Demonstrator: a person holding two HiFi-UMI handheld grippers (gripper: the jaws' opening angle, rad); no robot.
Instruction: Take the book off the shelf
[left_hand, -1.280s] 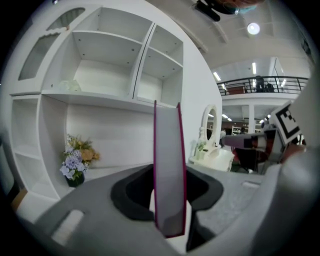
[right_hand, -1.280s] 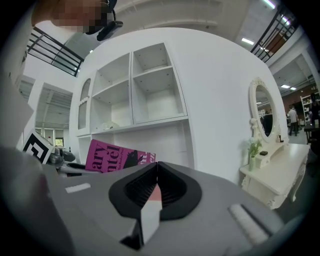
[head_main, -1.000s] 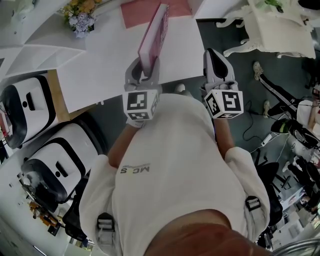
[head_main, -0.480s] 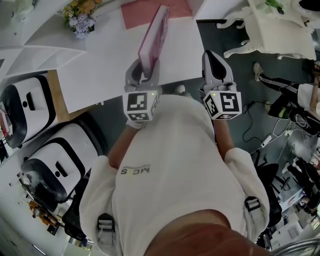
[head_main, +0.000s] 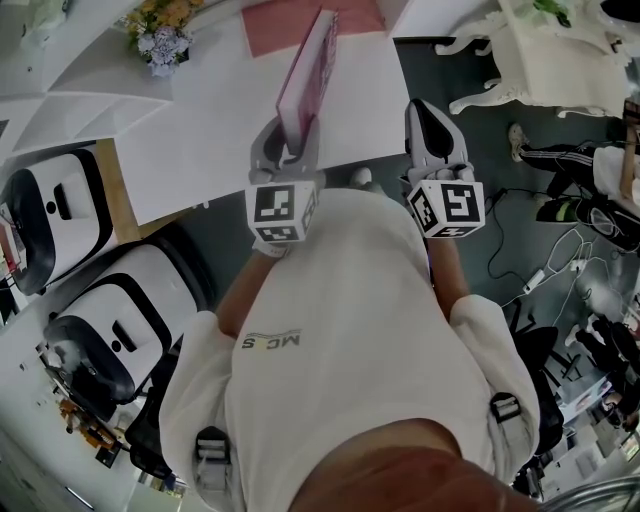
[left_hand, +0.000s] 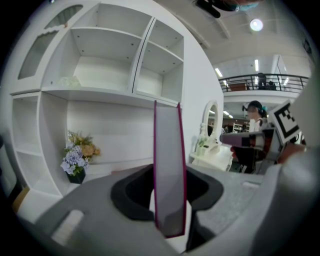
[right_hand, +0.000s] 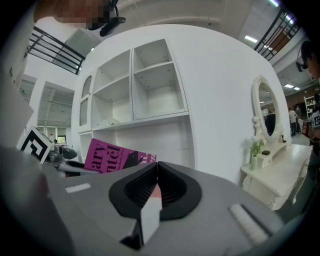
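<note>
Nothing on the rig has moved since the earlier frames: both hand-held grippers and the book sit in the same spots. Only a bystander's legs at the right edge of the head view have shifted.

Left hand-held gripper, centre-left of the head view, is clamped on the book. The jaws pinch its near lower edge, one on each cover. In the left gripper view the book stands upright, edge-on, in the middle of the frame, with magenta covers and pale page edges facing the camera.

In the head view the book runs from the jaws toward the top of the frame, above the white shelf ledge. Cannot tell if its far end touches the ledge.

In the right gripper view the book shows at lower left, tilted, with its magenta cover and large lettering, in front of the shelf's lower opening.

Right hand-held gripper, centre-right of the head view, has its jaws together with nothing between them. It is beside the left one, apart from the book.

Marker cubes face the head camera.

Flowers stand on the shelf ledge, upper left in the head view and lower left in the left gripper view. A pink sheet lies flat on the ledge at top centre of the head view. An oval mirror is at the right of the right gripper view.
</note>
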